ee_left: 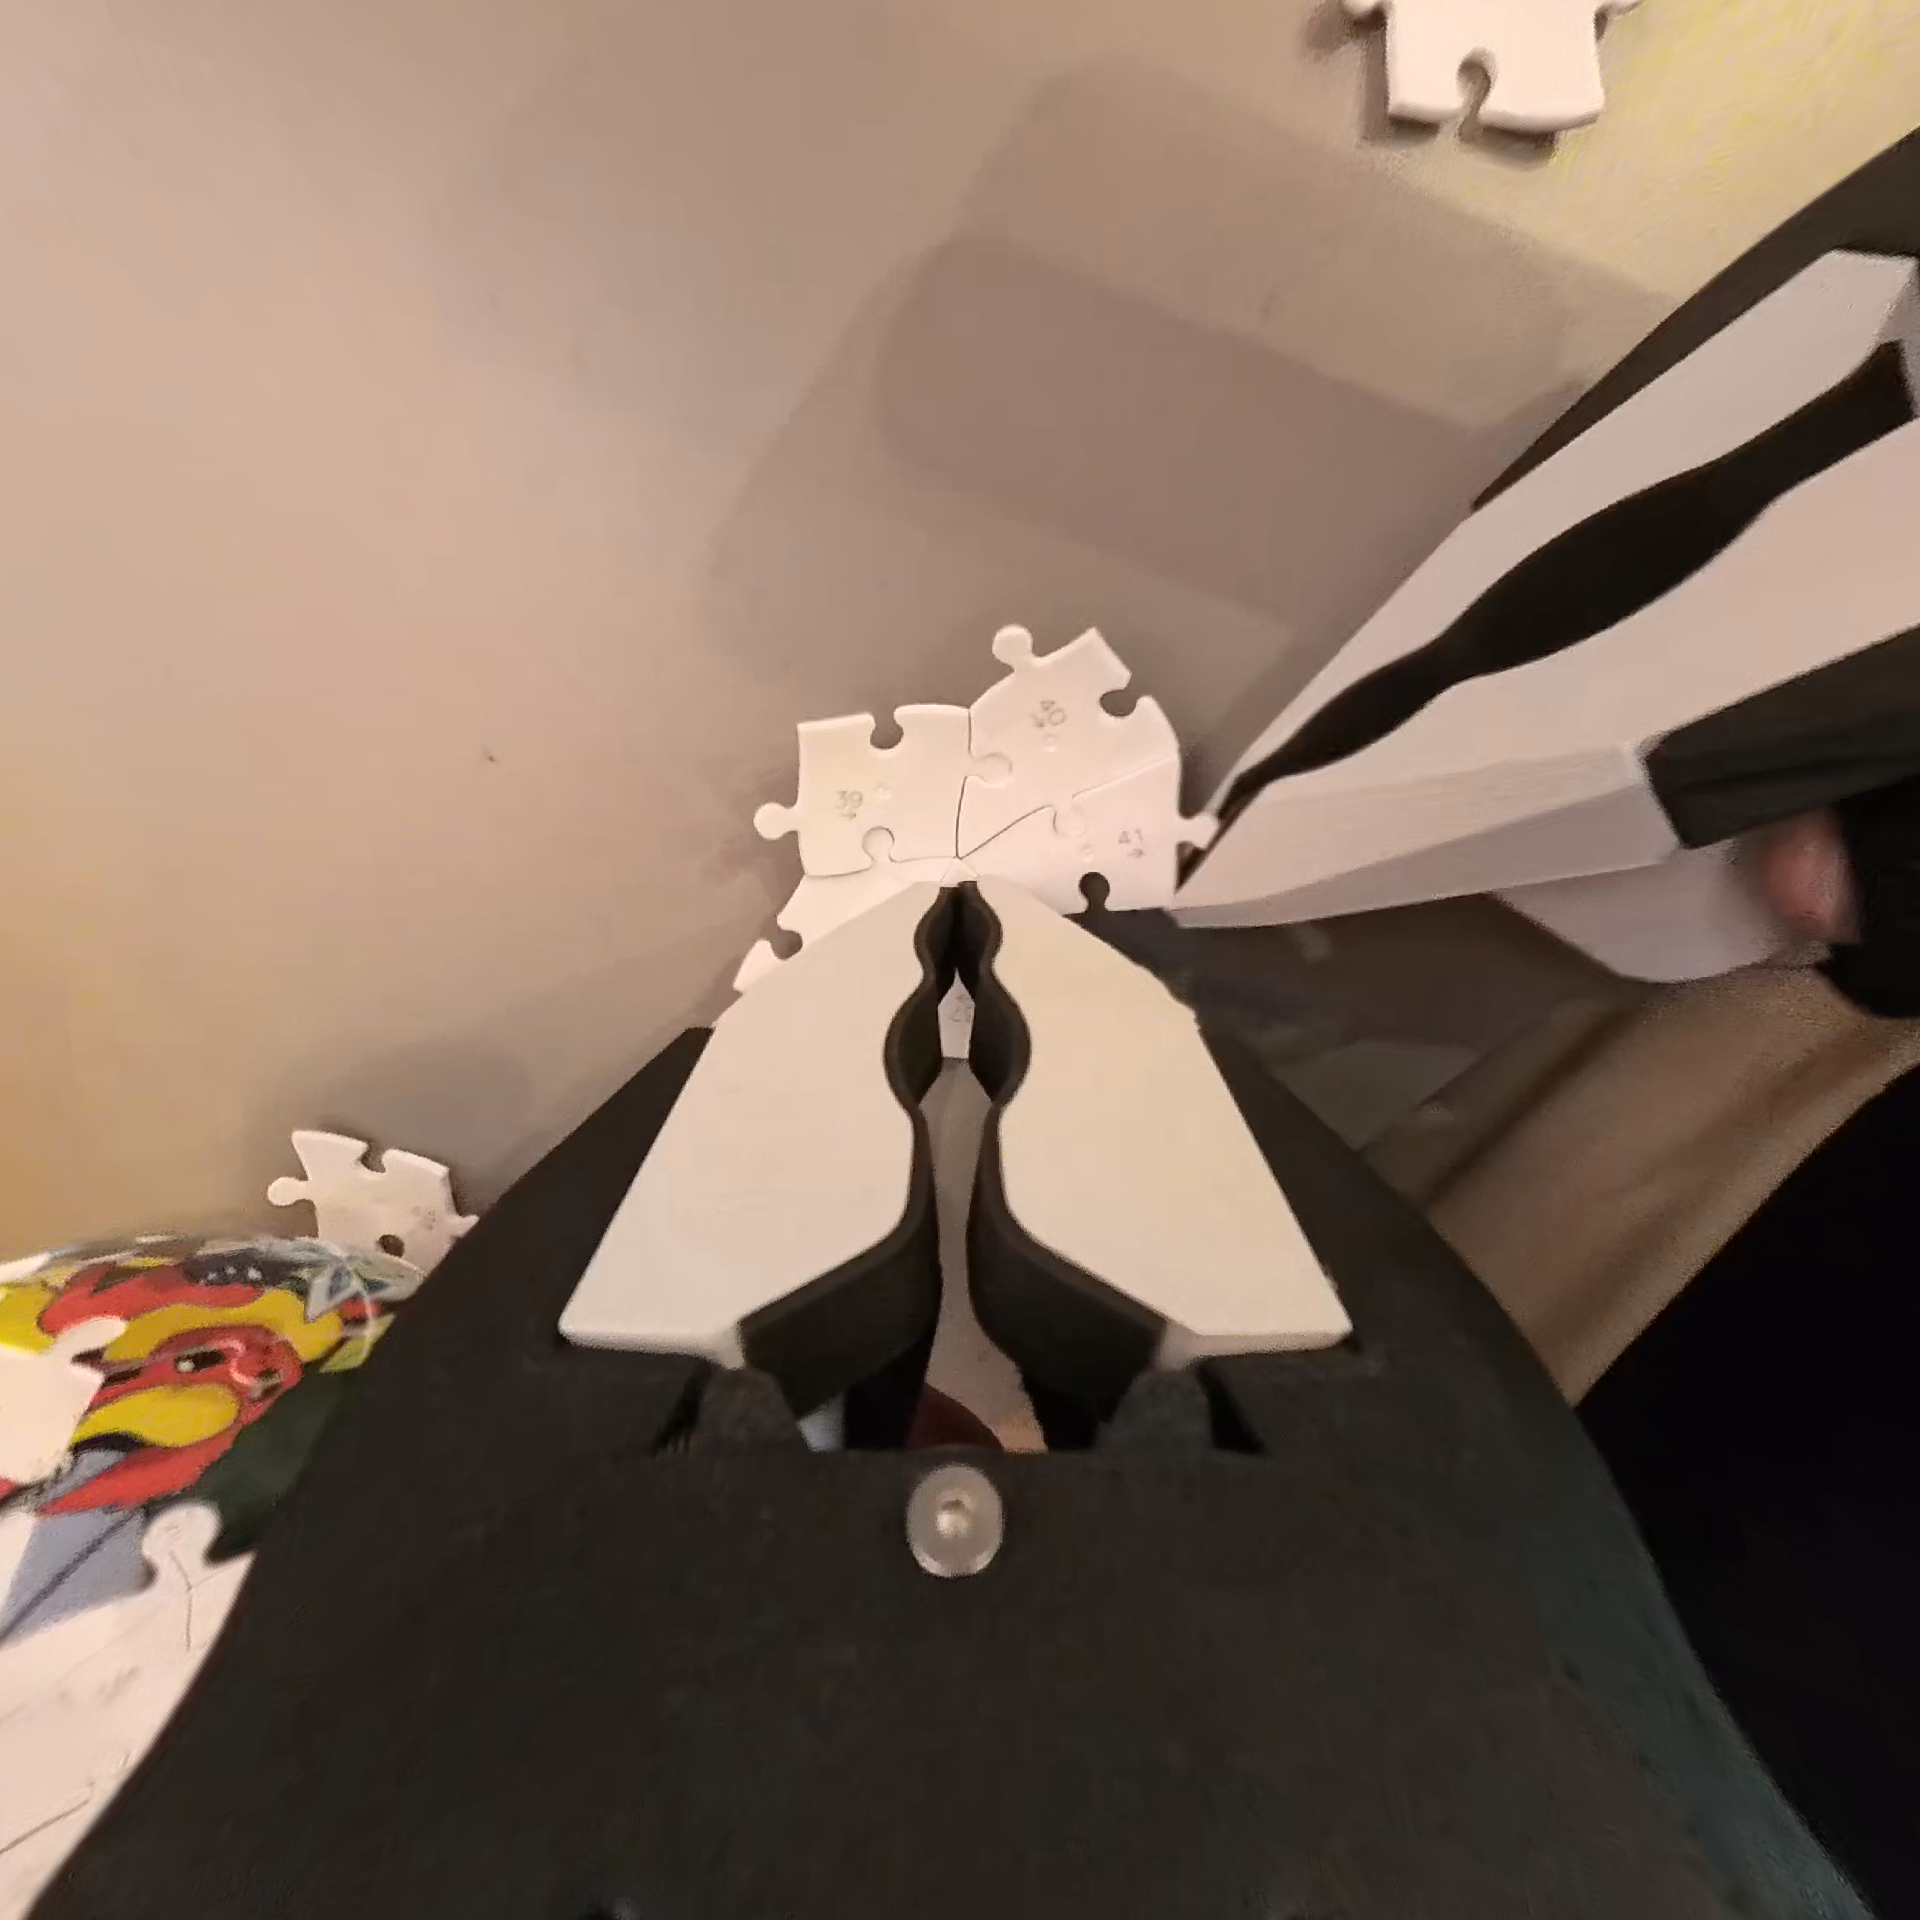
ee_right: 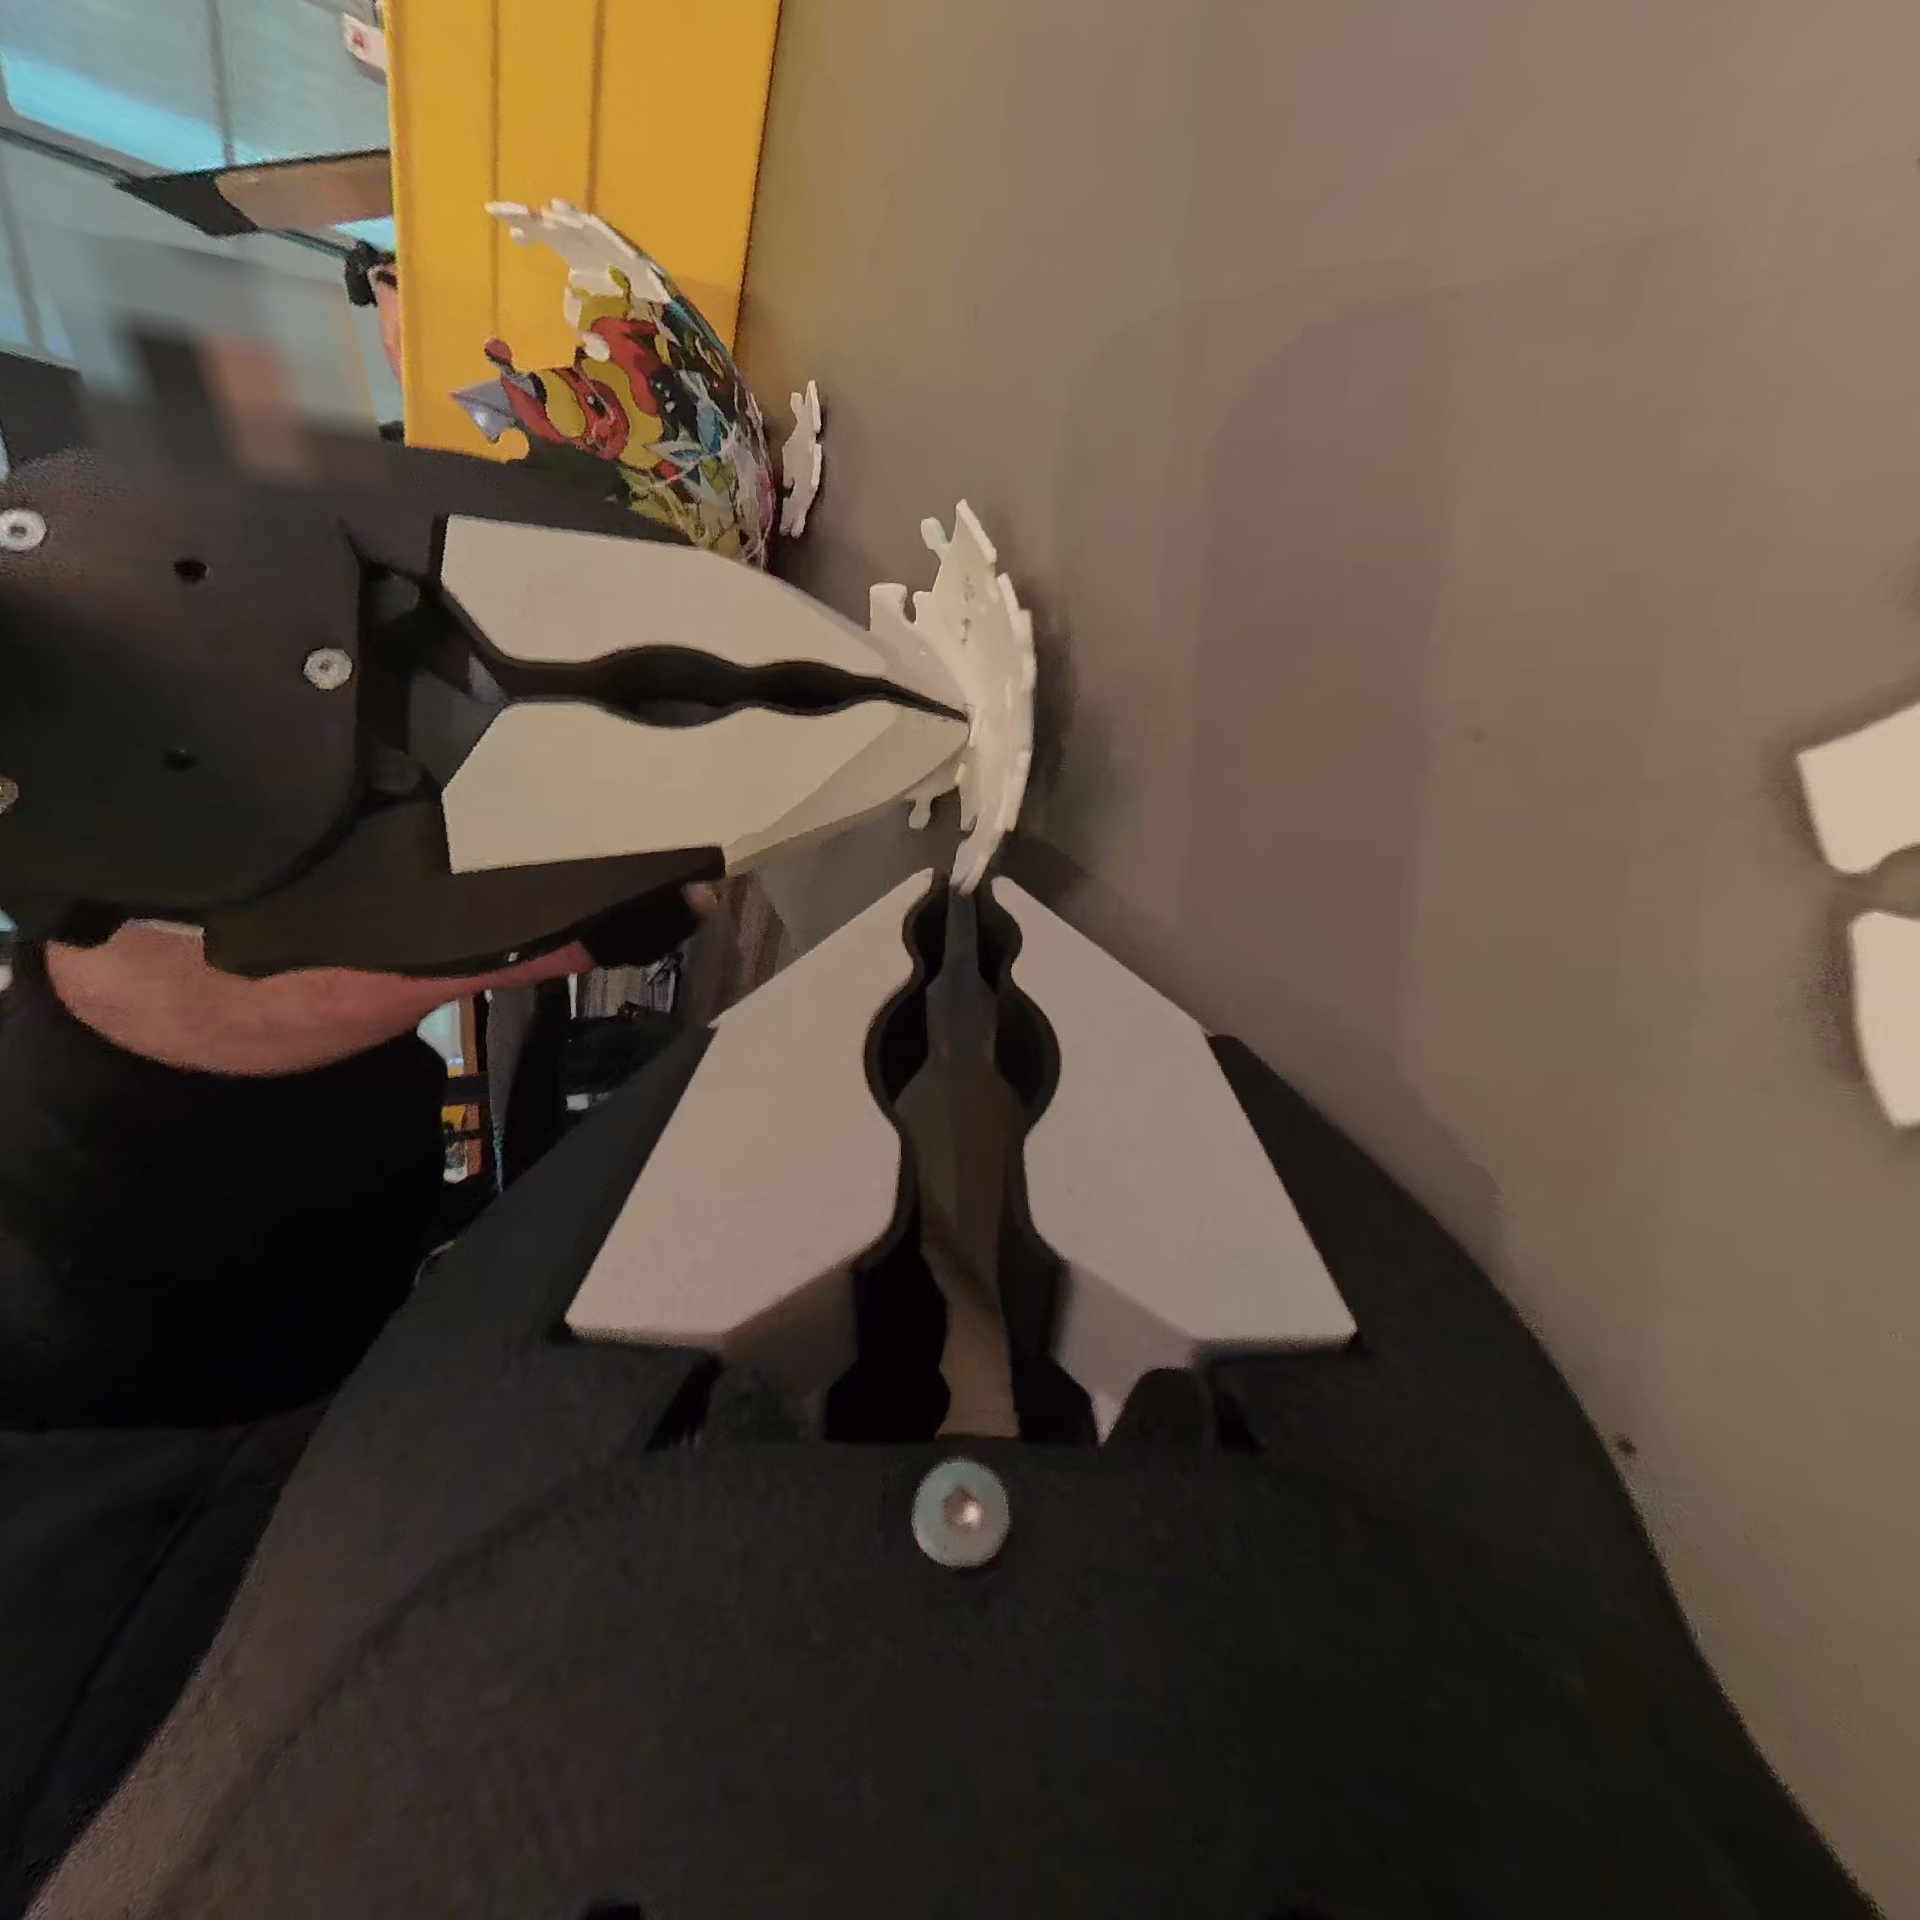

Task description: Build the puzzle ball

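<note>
A small curved cluster of joined white puzzle pieces (ee_left: 987, 790) stands on edge on the beige table (ee_left: 416, 520). My left gripper (ee_left: 961, 896) is shut on its near edge, and a bit of white piece shows between the pads. The cluster also shows in the right wrist view (ee_right: 992, 665), held by the left gripper (ee_right: 951, 717). My right gripper (ee_right: 964, 891) is open by a narrow gap, with its tips at the cluster's lower edge. In the left wrist view the right gripper (ee_left: 1210, 831) touches the cluster's right tab. The colourful half-built puzzle ball (ee_left: 156, 1361) lies at the lower left.
The half ball (ee_right: 644, 416) lies beyond the left gripper. Loose white pieces lie on the table: one by the ball (ee_left: 374, 1195), one at the far edge (ee_left: 1486, 52), two at the right (ee_right: 1860, 790). A yellow panel (ee_right: 582, 208) stands behind. A person's forearm (ee_right: 260, 997) is at the left. The tips of both grippers are at nearly the same place.
</note>
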Motion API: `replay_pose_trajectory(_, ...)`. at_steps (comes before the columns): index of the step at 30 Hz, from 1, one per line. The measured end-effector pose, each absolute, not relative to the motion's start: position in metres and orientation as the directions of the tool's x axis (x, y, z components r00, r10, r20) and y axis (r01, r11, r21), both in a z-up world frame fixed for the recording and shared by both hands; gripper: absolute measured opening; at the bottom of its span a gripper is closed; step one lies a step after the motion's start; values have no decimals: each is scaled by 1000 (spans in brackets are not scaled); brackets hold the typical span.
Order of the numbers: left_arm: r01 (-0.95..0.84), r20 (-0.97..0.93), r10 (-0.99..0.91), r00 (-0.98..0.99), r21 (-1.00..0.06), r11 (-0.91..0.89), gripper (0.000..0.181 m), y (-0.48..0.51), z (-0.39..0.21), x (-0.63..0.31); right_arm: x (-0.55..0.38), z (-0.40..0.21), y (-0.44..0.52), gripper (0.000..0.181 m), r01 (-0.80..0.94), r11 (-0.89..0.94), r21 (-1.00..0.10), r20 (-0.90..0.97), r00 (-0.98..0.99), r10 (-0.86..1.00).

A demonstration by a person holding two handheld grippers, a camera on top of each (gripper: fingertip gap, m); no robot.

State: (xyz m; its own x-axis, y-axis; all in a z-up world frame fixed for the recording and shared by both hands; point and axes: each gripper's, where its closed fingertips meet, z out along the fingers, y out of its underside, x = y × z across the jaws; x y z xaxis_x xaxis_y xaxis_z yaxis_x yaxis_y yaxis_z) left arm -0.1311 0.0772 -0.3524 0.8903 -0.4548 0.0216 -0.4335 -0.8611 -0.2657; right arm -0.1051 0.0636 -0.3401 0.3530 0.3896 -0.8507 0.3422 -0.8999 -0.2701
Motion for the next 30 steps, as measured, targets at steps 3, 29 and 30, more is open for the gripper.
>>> replay_pose_trajectory(3,-478,16,-491,871,-205,-854,0,77,-352,-131,-94,-343,70,0,377,-864,-333,-799,374,471)
replay_pose_trajectory(29,-491,-112,-487,866,-381,-784,0,77,-323,-125,-84,-321,115,10,488,-694,-530,-635,314,705)
replay_pose_trajectory(30,-489,-106,-487,867,-369,-790,0,74,-328,-125,-87,-322,115,10,507,-680,-530,-628,304,716)
